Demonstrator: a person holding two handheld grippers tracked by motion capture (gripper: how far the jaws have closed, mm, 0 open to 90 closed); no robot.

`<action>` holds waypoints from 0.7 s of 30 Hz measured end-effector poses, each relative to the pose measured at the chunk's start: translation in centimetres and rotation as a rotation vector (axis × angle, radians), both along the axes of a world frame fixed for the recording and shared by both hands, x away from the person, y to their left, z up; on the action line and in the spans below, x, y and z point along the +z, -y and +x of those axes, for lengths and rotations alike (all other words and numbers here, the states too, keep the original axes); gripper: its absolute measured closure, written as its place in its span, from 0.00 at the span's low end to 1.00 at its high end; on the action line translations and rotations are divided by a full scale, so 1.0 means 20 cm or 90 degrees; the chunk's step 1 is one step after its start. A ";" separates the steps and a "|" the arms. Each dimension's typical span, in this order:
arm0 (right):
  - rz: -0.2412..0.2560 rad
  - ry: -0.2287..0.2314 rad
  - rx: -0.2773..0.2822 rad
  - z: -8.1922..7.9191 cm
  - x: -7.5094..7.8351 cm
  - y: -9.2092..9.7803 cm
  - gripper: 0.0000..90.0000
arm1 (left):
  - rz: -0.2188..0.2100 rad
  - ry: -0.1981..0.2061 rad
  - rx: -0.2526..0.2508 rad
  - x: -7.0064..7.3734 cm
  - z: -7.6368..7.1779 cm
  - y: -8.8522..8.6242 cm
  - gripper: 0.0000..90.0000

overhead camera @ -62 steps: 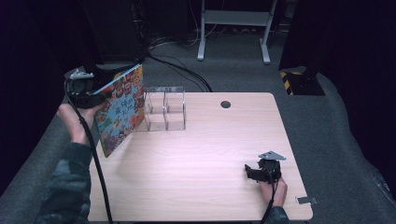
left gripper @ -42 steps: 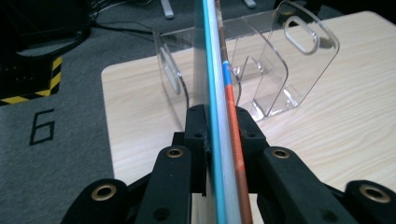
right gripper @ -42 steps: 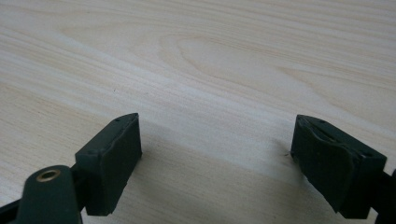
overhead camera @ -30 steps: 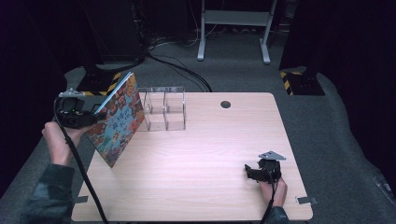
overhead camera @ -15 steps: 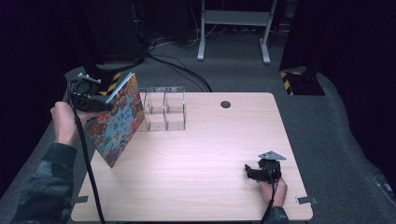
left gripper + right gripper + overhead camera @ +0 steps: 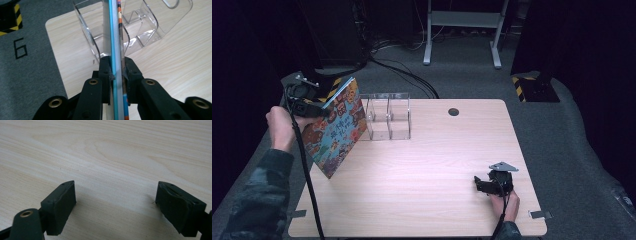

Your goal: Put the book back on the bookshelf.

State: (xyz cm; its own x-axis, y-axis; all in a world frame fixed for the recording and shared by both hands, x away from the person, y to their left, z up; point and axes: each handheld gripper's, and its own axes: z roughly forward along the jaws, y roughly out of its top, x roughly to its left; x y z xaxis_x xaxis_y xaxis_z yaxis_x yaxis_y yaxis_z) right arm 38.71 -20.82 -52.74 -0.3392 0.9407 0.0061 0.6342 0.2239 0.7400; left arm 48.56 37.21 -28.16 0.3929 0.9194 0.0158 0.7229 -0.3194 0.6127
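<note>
A thin picture book [image 6: 335, 131] with a busy, colourful cover stands tilted over the table's left edge. My left gripper [image 6: 323, 111] is shut on its upper edge; in the left gripper view the book's blue spine [image 6: 113, 45] runs up between the two black jaws. Just right of the book stands a clear plastic rack [image 6: 388, 116] with several upright dividers, seen close behind the book as the rack [image 6: 147, 22]. Near the front right of the table rests my right gripper [image 6: 479, 185], and its jaws [image 6: 116, 202] stand wide apart over bare wood.
The light wooden table [image 6: 432, 165] has a round cable hole [image 6: 453, 112] at its far edge. Grey carpet [image 6: 27, 50] lies past the table's left side. A metal stand [image 6: 462, 30] and cables sit on the floor behind.
The left hand with the book dipped down and outward, then came back up and slightly toward the rack. The right gripper has stayed put.
</note>
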 end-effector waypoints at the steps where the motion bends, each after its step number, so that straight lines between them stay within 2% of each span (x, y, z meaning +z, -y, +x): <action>1: 0.001 0.000 -0.002 0.00 0.00 0.00 0.18 | -0.005 0.001 0.007 0.00 0.00 0.00 0.89; 3: 0.001 -0.001 -0.003 0.00 0.00 0.00 0.18 | -0.019 0.005 0.011 -0.01 0.00 -0.01 0.90; 5: 0.000 -0.002 -0.004 0.00 0.00 0.00 0.18 | -0.014 0.000 0.003 0.00 0.00 -0.02 0.90; 6: 0.001 -0.002 -0.005 0.00 0.00 0.00 0.18 | -0.018 0.011 0.012 -0.01 0.00 -0.01 0.90; 8: 0.001 -0.002 -0.005 0.00 0.00 0.00 0.18 | -0.036 0.003 0.019 0.00 0.00 -0.03 0.90; 10: 0.002 -0.001 -0.005 0.00 0.00 0.00 0.18 | -0.038 0.010 0.018 0.00 0.00 -0.04 0.90; 13: 0.002 -0.001 -0.004 0.00 0.00 0.00 0.18 | -0.052 0.003 0.024 0.01 0.00 -0.04 0.90; 14: 0.002 -0.002 -0.004 0.00 0.00 0.00 0.18 | -0.051 0.006 0.022 0.01 0.01 -0.04 0.90; 16: 0.001 -0.004 -0.003 0.00 0.00 0.00 0.18 | -0.066 0.014 0.031 0.02 0.01 -0.06 0.90; 19: 0.001 -0.003 -0.003 0.00 0.00 0.00 0.18 | -0.070 0.019 0.039 0.04 0.02 -0.06 0.90; 21: 0.001 -0.002 -0.004 0.00 0.00 0.00 0.18 | -0.058 0.021 0.040 0.05 0.03 -0.06 0.90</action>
State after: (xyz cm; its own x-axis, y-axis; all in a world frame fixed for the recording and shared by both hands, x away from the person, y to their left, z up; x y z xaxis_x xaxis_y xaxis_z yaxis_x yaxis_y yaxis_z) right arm 38.73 -20.82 -52.72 -0.3338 0.9426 0.0093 0.6379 0.2185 0.7385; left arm 49.21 38.48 -27.19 0.3349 0.9405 -0.0570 0.7183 -0.2157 0.6615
